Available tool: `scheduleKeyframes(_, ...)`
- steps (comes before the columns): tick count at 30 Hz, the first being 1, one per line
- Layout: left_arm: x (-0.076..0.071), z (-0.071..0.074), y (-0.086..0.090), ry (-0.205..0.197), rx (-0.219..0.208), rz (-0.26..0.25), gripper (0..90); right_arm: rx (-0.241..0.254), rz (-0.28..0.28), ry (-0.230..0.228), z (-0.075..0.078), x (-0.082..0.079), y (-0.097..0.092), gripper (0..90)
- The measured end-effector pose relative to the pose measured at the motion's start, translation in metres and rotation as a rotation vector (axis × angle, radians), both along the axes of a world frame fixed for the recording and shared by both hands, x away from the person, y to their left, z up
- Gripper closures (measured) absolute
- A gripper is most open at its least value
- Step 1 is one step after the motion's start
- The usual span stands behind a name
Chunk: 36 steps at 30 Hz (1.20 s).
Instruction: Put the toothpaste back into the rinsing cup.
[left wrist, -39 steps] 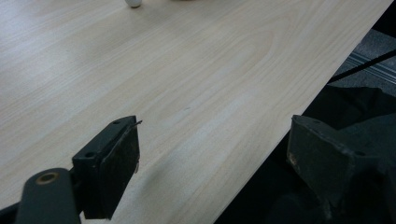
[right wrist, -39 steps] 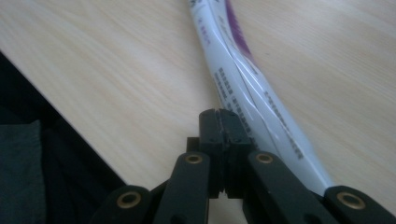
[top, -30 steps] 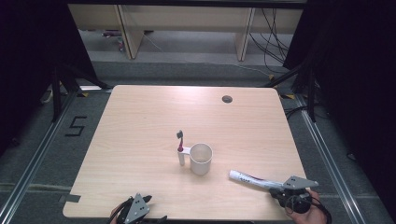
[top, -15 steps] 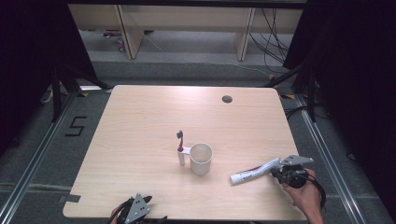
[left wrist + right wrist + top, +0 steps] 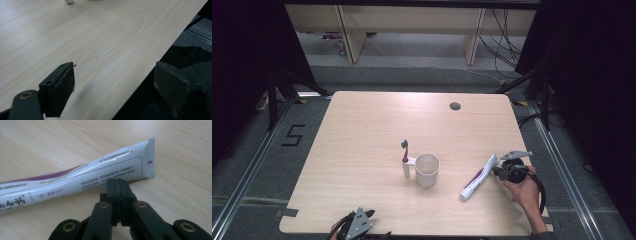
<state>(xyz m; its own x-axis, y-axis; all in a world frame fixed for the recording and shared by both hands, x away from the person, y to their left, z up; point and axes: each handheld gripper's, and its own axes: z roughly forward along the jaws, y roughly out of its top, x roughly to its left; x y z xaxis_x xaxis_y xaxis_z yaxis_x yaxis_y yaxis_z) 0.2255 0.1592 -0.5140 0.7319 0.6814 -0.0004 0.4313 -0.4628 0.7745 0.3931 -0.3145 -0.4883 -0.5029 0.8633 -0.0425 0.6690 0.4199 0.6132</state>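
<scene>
on pale woodgrain table point(image 5: 362, 130), right tongs point(image 5: 117, 182) pinching glossy white tube point(image 5: 75, 180); left tongs point(image 5: 115, 82) agape

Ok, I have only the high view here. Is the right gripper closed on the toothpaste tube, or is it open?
Observer: In the right gripper view the right gripper is shut, pad against pad. Its tips meet the long edge of the toothpaste tube. Whether they nip that edge I cannot tell.
Operator: Near which end of the tube?
Observer: Near the flat crimped end.
Operator: And the left gripper?
Observer: The left gripper is wide open with nothing between its jaws, over the near edge of the table.
</scene>
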Motion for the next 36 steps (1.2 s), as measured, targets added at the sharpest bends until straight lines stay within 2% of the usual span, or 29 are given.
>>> scheduleKeyframes(1,0.0,0.0,0.0,0.001,0.0,0.0,17.0,0.014,-0.019,0.014,0.001,0.002,0.001,89.5)
scheduleKeyframes(6,0.0,0.0,0.0,-0.004,0.001,0.0,17.0,0.028,-0.02,0.014,0.001,0.015,0.004,88.9)
scheduleKeyframes(7,0.0,0.0,0.0,0.001,0.007,-0.004,17.0,0.028,-0.031,0.032,0.0,0.016,0.005,88.8)
scheduleKeyframes(8,0.001,0.0,0.0,0.0,0.008,-0.004,17.0,0.021,-0.029,0.015,0.0,0.018,0.006,88.6)
scheduleKeyframes(9,0.001,0.0,0.0,0.0,0.008,-0.004,17.0,0.022,-0.038,0.03,0.0,0.018,0.007,88.2)
scheduleKeyframes(10,0.0,0.0,0.0,0.0,0.008,-0.003,17.1,0.017,-0.032,0.02,0.0,0.019,0.007,87.9)
scheduleKeyframes(11,0.0,0.0,0.0,-0.001,0.006,-0.003,17.1,0.028,-0.014,0.039,0.0,0.021,0.006,87.3)
scheduleKeyframes(13,0.0,-0.001,0.0,-0.009,-0.006,0.002,17.0,0.022,-0.01,0.014,0.001,0.019,0.007,85.8)
scheduleKeyframes(14,0.0,-0.001,0.0,-0.01,-0.003,0.0,17.1,0.041,-0.037,0.015,0.003,0.017,0.008,84.4)
scheduleKeyframes(15,0.0,0.0,0.0,-0.007,0.001,-0.001,17.1,0.043,-0.039,0.009,0.004,0.016,0.008,83.4)
scheduleKeyframes(16,0.0,0.0,0.0,-0.006,0.001,0.0,17.1,0.053,-0.076,0.024,0.006,0.013,0.01,81.9)
scheduleKeyframes(17,-0.001,-0.001,0.0,-0.004,-0.015,0.002,17.1,0.051,-0.063,0.005,0.006,0.012,0.007,81.0)
scheduleKeyframes(18,0.0,-0.001,0.0,-0.009,-0.007,-0.001,17.1,0.075,-0.08,0.01,0.008,0.009,0.007,79.6)
scheduleKeyframes(19,0.0,0.0,0.001,-0.007,-0.002,0.001,17.1,0.082,-0.044,-0.008,0.008,0.01,0.003,77.5)
scheduleKeyframes(20,0.0,-0.001,0.0,-0.007,-0.016,0.008,17.1,0.105,-0.072,0.012,0.011,0.006,0.003,75.1)
scheduleKeyframes(21,-0.001,-0.001,0.0,-0.002,-0.011,0.007,17.1,0.12,-0.069,-0.002,0.01,0.005,0.002,71.8)
scheduleKeyframes(22,0.0,-0.001,0.0,-0.003,-0.011,0.007,17.1,0.129,-0.11,0.002,0.012,0.001,0.003,68.6)
scheduleKeyframes(23,0.0,-0.001,0.0,-0.005,-0.002,0.003,17.1,0.127,-0.084,-0.023,0.012,0.0,0.0,65.2)
scheduleKeyframes(24,0.0,0.0,0.001,-0.007,0.0,0.001,17.1,0.159,-0.132,0.009,0.014,-0.003,0.003,61.1)
scheduleKeyframes(25,0.0,0.0,0.001,-0.007,0.0,0.002,17.1,0.155,-0.106,-0.016,0.011,-0.003,0.001,58.5)
scheduleKeyframes(26,0.0,0.0,0.001,-0.006,0.007,0.003,17.1,0.18,-0.123,0.004,0.013,-0.005,0.003,55.9)
scheduleKeyframes(27,0.0,0.0,0.001,0.001,0.007,0.001,17.1,0.178,-0.127,-0.006,0.013,-0.005,0.003,53.0)
scheduleKeyframes(28,-0.001,-0.001,0.0,-0.001,-0.009,0.009,17.1,0.206,-0.155,0.019,0.015,-0.008,0.007,49.1)
scheduleKeyframes(29,-0.001,-0.001,0.0,-0.002,-0.013,0.012,17.1,0.22,-0.15,0.028,0.015,-0.009,0.007,47.3)
scheduleKeyframes(30,-0.002,-0.001,-0.002,0.001,-0.041,0.023,17.1,0.198,-0.137,0.0,0.016,-0.008,0.007,46.0)
scheduleKeyframes(31,-0.001,-0.001,-0.001,-0.003,-0.029,0.015,17.1,0.227,-0.155,0.016,0.017,-0.01,0.01,44.0)
scheduleKeyframes(34,-0.001,-0.002,-0.001,-0.003,-0.036,0.02,17.1,0.228,-0.153,0.019,0.018,-0.012,0.016,39.6)
scheduleKeyframes(35,-0.001,-0.001,0.0,-0.005,-0.011,0.013,17.1,0.232,-0.138,0.029,0.018,-0.012,0.018,38.5)
scheduleKeyframes(36,0.0,0.0,0.001,-0.007,0.001,0.006,17.1,0.217,-0.147,0.021,0.017,-0.012,0.019,37.8)
